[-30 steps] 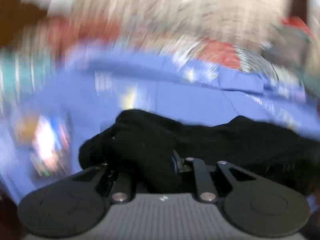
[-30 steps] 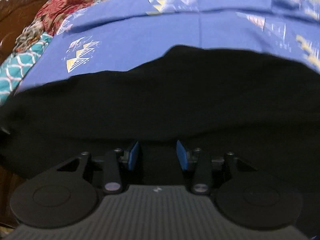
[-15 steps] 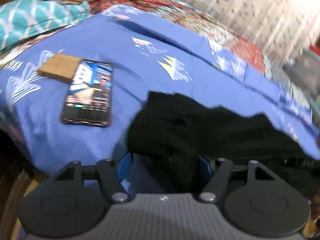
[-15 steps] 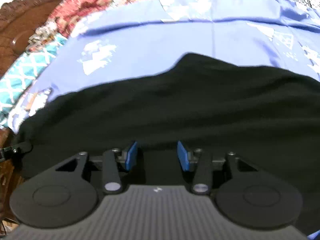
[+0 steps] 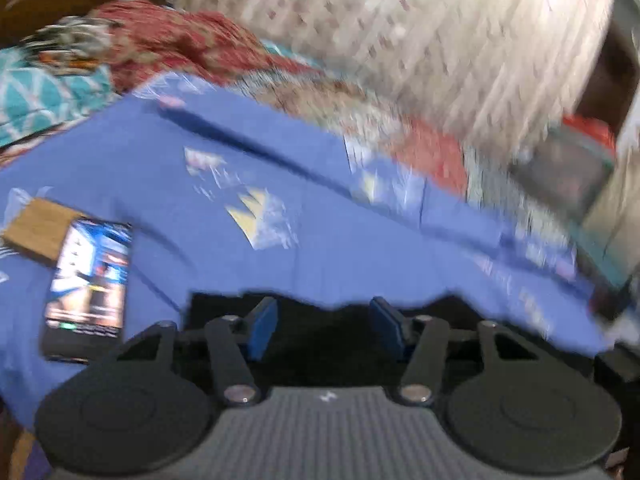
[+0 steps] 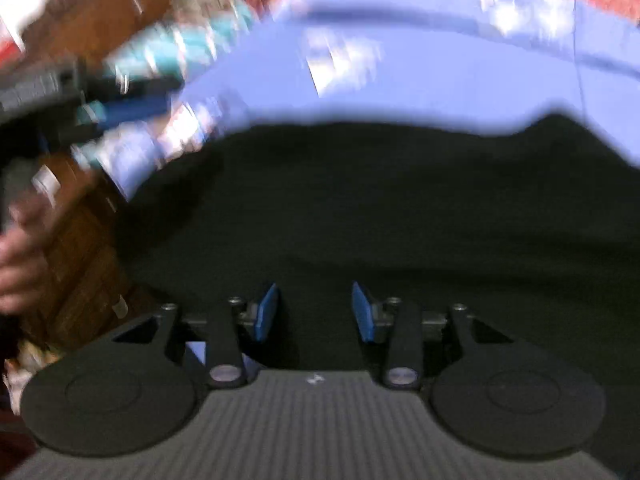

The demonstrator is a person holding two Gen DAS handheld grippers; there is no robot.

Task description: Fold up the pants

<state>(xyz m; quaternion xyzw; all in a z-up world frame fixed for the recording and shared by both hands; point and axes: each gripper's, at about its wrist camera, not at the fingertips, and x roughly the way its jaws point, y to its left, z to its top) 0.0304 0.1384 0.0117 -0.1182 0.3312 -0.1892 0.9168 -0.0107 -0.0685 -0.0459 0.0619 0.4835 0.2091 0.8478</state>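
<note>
The black pants (image 6: 380, 208) lie spread on the blue bedsheet (image 6: 420, 80) and fill the lower half of the right wrist view. In the left wrist view only a dark strip of the pants (image 5: 328, 340) shows under the fingers. My left gripper (image 5: 326, 326) is open and empty, just above the pants' edge. My right gripper (image 6: 316, 312) is open and empty over the black cloth. Both views are motion-blurred.
A lit phone (image 5: 90, 280) lies on the sheet (image 5: 280, 184) at the left, next to a brown card (image 5: 36, 228). Patterned pillows (image 5: 48, 88) and a red quilt (image 5: 180, 44) lie behind. A wooden bed frame (image 6: 88, 264) and a hand (image 6: 20, 264) show at left.
My left gripper opened and let go of the bunched pants, which now lie low under it. My right gripper stayed open and swung, so the bed's wooden edge came into view.
</note>
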